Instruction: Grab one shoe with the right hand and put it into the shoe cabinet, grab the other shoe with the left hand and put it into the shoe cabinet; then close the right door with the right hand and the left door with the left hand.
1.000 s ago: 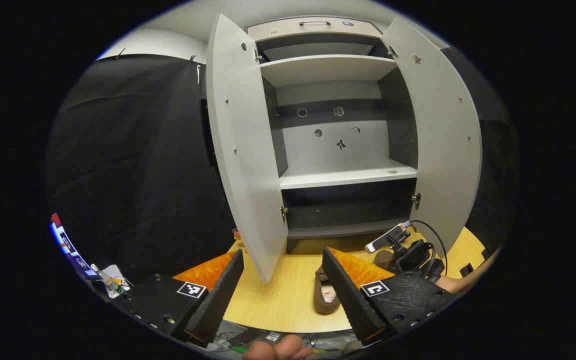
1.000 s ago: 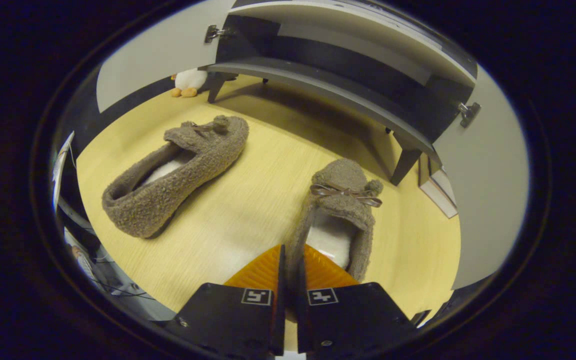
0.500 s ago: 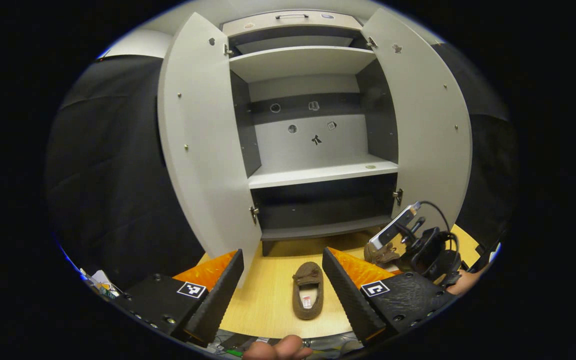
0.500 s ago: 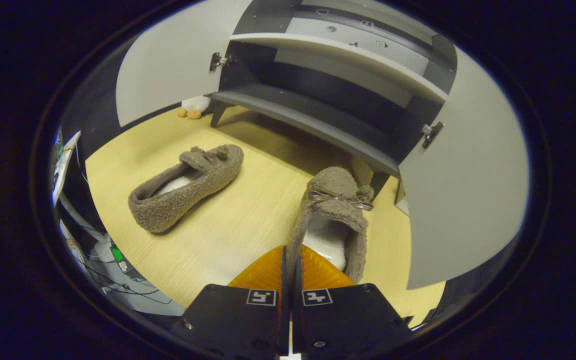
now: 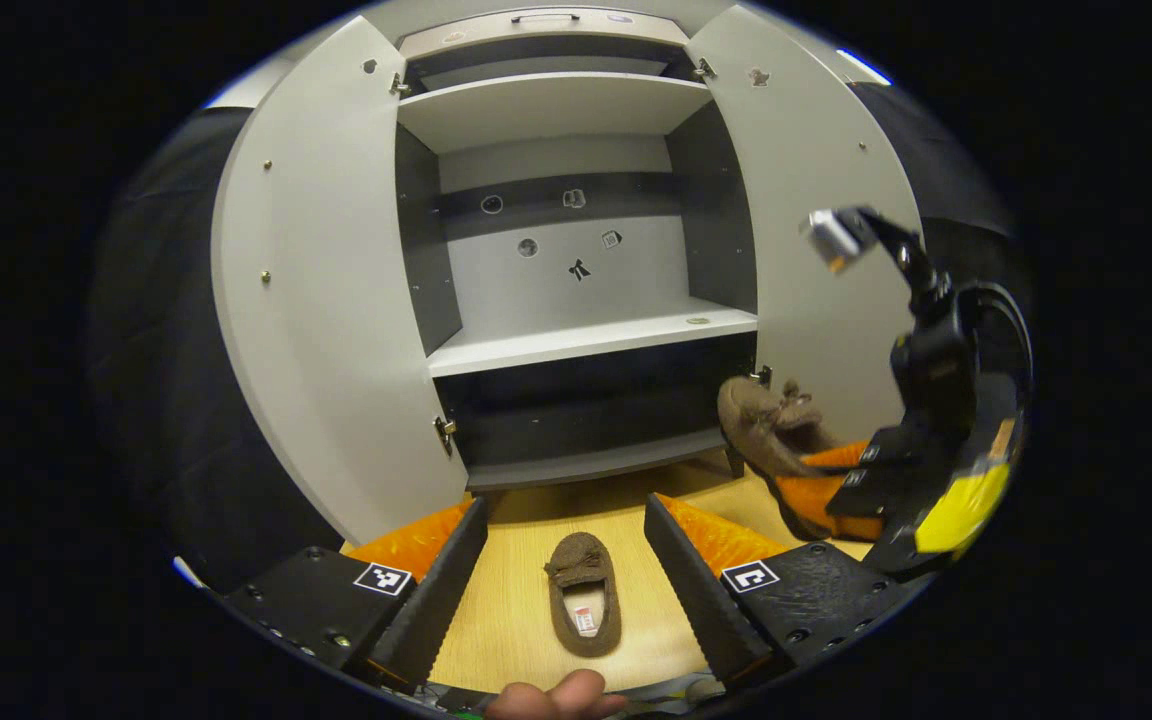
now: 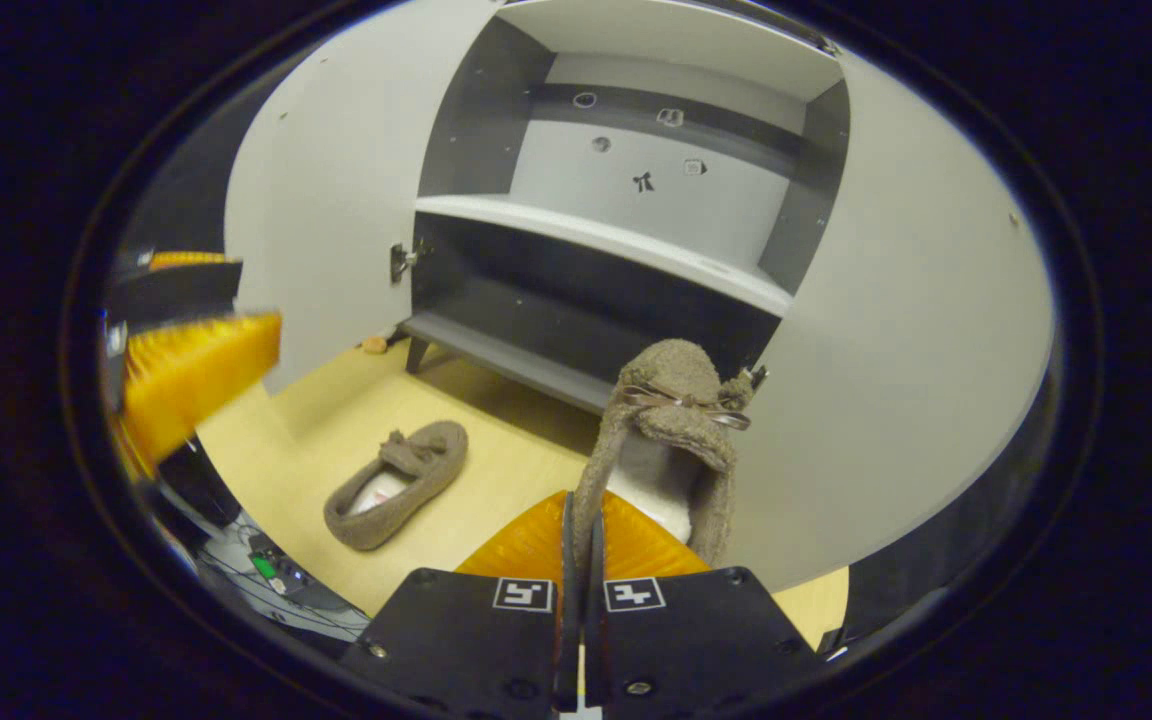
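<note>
Right gripper (image 6: 576,545): I see fingers clamped on lifted shoe (image 6: 671,440), heel hidden.
Left gripper (image 5: 566,560): fingers apart above floor shoe (image 5: 583,605), bottom centre.

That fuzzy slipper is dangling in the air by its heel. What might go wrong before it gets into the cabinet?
The right gripper pinches only the heel rim of the lifted slipper, so the soft fabric might slip free. The slipper's toe hangs close to the right door and could bump it on the way to the lower shelf. The other slipper lies on the floor between the open left gripper's fingers, unheld.
</note>
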Demonstrator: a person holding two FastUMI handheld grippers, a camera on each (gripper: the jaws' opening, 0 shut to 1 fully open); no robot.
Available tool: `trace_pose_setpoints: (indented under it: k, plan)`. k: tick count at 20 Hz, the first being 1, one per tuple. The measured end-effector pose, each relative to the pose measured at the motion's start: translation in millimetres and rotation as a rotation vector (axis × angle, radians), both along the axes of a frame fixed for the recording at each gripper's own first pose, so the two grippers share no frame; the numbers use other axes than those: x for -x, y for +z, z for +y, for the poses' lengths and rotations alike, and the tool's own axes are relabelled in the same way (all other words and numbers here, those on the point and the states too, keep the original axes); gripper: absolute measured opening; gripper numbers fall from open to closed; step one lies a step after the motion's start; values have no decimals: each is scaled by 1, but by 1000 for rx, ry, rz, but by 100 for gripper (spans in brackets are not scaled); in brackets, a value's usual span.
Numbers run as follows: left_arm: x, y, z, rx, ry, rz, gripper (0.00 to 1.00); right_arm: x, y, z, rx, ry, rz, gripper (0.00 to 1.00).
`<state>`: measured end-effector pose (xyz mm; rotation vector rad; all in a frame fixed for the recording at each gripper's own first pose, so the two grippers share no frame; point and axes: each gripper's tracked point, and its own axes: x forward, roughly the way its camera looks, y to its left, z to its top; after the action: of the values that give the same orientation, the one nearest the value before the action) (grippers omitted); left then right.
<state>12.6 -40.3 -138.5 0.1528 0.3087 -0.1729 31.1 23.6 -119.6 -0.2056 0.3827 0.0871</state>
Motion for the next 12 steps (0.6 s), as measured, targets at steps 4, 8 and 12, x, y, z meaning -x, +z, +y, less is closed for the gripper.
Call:
trace_pose_setpoints:
  k: [4,8,12]
  plan:
    - [-19,5,14,3,-38,-47,96,-12,69,19,-56,-20,-88,5]
    - [-28,11,21,31,-43,-74,97,-49,125,26,-49,-31,-151,6]
    - [-22,4,32,42,-26,-71,97,-112,162,17,-38,-80,-155,6]
